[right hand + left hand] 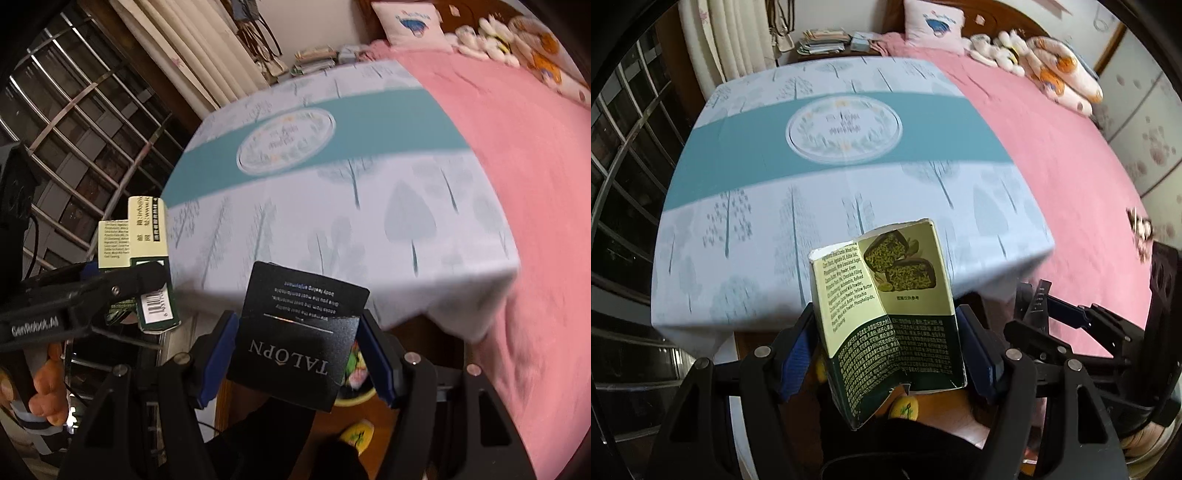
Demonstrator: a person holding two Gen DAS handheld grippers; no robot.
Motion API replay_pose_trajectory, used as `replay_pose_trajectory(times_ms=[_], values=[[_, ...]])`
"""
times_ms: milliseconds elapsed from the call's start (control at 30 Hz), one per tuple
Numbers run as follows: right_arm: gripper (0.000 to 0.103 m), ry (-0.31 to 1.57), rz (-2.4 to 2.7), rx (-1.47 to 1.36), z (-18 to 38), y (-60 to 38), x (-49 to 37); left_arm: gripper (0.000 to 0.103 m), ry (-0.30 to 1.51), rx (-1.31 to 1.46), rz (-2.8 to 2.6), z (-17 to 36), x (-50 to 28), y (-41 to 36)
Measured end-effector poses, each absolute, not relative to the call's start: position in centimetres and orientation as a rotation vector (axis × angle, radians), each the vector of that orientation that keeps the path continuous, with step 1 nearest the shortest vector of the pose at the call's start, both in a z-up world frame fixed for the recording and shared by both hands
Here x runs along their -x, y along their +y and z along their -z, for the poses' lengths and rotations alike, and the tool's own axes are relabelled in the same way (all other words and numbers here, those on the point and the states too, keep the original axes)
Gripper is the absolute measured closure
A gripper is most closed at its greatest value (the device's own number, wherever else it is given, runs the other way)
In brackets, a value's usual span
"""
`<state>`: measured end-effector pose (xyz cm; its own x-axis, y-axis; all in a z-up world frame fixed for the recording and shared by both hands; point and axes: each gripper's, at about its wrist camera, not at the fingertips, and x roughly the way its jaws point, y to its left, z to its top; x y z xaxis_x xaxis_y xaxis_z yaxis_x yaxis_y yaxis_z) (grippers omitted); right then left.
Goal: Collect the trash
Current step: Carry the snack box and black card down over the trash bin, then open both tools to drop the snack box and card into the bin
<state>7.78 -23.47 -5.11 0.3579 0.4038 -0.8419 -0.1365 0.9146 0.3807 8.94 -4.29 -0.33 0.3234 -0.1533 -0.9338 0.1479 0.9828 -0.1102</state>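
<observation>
**Two flattened packages held over the bed's edge**

A creased cardboard snack box [886,314], cream and dark green with small print and a picture of a chocolate-coated bar, stands pinched between the blue pads of the left gripper [886,350], its bottom edge torn. A matte black card sleeve [301,332], printed TALÖPN and split across its middle, is clamped the same way in the right gripper [295,354]. Both hang in front of a smooth pale cloth [827,184] patterned with trees, a teal band and an oval emblem, spread on a pink bedsheet [1071,177]. A hand [44,391] grips the left tool's handle.
</observation>
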Motion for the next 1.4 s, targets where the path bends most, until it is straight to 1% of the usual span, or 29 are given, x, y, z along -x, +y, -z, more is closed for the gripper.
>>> replay_pose_trajectory(times_ms=[133, 267, 400, 567, 767, 967, 1233, 1267, 1300, 1333, 1400], values=[[0.038, 1.207, -0.346, -0.279, 7.5, -23.8, -5.5, 0.031, 1.251, -0.023, 0.223, 2.1, -6.3, -5.1], [0.038, 1.259, -0.319, -0.297, 10.9, -23.8, -4.3, 0.030, 1.282, -0.031, 0.245, 5.3, -5.0, -5.5], [0.038, 1.310, -0.283, -0.298, 15.1, -23.9, -3.9, 0.030, 1.322, -0.036, 0.259, 9.9, -3.8, -5.9], [0.038, 1.331, -0.242, -0.289, 20.5, -24.1, -4.1, 0.029, 1.338, -0.055, 0.275, 15.3, -3.2, -6.2], [0.038, 1.352, -0.186, -0.284, 27.3, -24.0, -4.6, 0.027, 1.339, -0.046, 0.271, 23.6, -4.7, -6.6], [0.038, 1.380, -0.141, -0.302, 32.9, -24.2, -5.1, 0.024, 1.331, -0.046, 0.301, 29.6, -5.7, -7.2], [0.038, 1.400, -0.123, -0.300, 36.7, -23.8, -5.6, 0.015, 1.359, -0.074, 0.325, 34.6, -6.1, -7.9], [0.038, 1.403, -0.122, -0.301, 37.0, -23.7, -5.7, 0.013, 1.361, -0.075, 0.319, 35.0, -6.1, -7.7], [0.038, 1.407, -0.122, -0.303, 37.3, -23.6, -5.6, 0.004, 1.362, -0.077, 0.314, 35.3, -6.1, -7.6], [0.038, 1.409, -0.123, -0.305, 37.2, -23.6, -5.5, 0.001, 1.359, -0.076, 0.312, 35.5, -6.1, -7.5], [0.038, 1.412, -0.126, -0.304, 37.6, -23.4, -5.5, 0.001, 1.350, -0.076, 0.305, 35.7, -6.0, -7.1]])
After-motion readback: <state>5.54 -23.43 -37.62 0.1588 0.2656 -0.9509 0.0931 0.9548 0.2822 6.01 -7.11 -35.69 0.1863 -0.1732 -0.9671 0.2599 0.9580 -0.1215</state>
